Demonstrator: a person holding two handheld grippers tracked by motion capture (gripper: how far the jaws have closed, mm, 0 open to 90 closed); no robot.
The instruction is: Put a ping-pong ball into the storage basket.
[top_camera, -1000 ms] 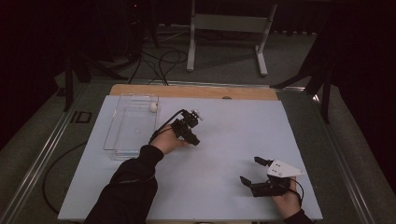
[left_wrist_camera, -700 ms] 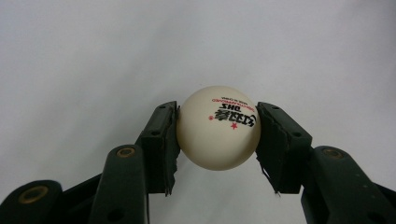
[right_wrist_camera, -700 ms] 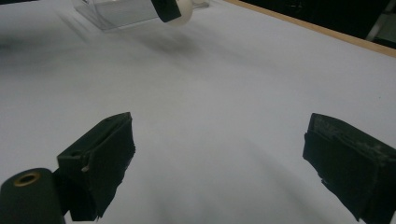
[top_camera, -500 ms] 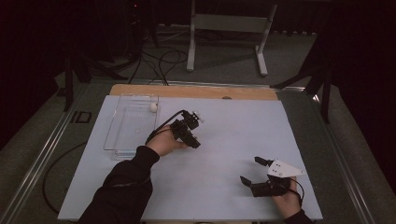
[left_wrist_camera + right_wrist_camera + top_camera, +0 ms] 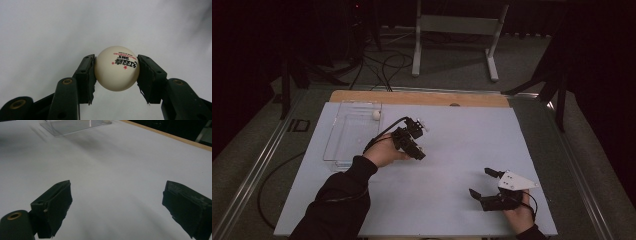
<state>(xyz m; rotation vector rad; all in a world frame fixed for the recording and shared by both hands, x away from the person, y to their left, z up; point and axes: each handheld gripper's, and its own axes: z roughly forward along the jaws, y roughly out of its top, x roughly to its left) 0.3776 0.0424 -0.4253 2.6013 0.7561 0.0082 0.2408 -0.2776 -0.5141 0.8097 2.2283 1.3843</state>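
jaws over sides of ball [image 5: 117, 68]

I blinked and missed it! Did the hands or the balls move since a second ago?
Hardly anything moved. The left gripper shifted only slightly, still squeezing a white ball beside the clear tray. The right gripper stayed open at the near right, and the other ball stayed in the tray.

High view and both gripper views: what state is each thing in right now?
Left hand-held gripper: shut on the held ball.
Held ball: clamped between the pads, off the table.
Right hand-held gripper: open, nothing between its pads.
Clear tray: lidless, on the table.
Second ball: lying in the tray's far end.
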